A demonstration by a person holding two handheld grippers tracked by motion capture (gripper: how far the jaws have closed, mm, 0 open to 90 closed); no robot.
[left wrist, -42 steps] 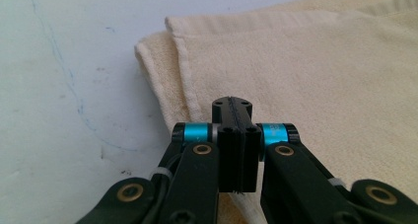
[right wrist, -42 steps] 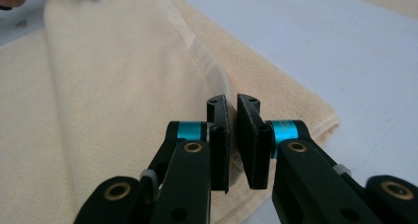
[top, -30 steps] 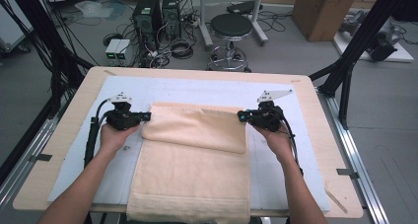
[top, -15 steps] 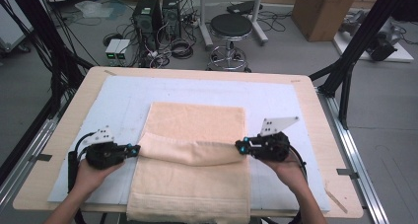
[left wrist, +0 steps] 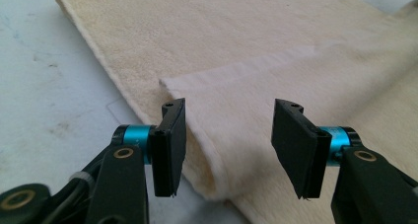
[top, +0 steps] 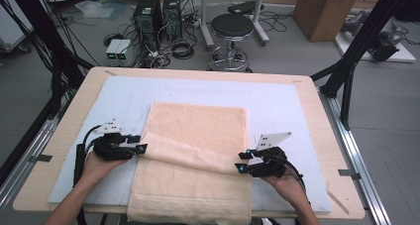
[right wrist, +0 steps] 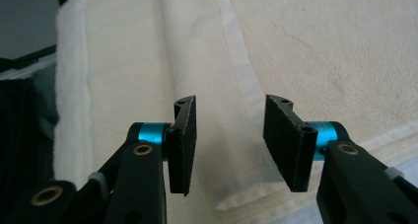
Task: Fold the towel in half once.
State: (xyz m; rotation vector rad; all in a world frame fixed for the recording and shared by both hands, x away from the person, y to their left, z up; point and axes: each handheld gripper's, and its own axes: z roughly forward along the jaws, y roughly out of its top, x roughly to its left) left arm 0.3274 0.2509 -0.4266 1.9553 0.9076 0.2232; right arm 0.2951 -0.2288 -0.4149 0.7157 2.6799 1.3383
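Towel [top: 198,150] edge drawn nearer since earlier frame, fold laid; both grippers' fingers [left wrist: 170,145] just spread, released; withdrawal judged next

Left claw [top: 141,148] and right claw [top: 241,162] face inward, jaws just opened.

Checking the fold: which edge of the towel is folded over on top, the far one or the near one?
The far edge: the towel has its hemmed end lying across the middle, between the left claw and right claw; the near edge hangs over the table.
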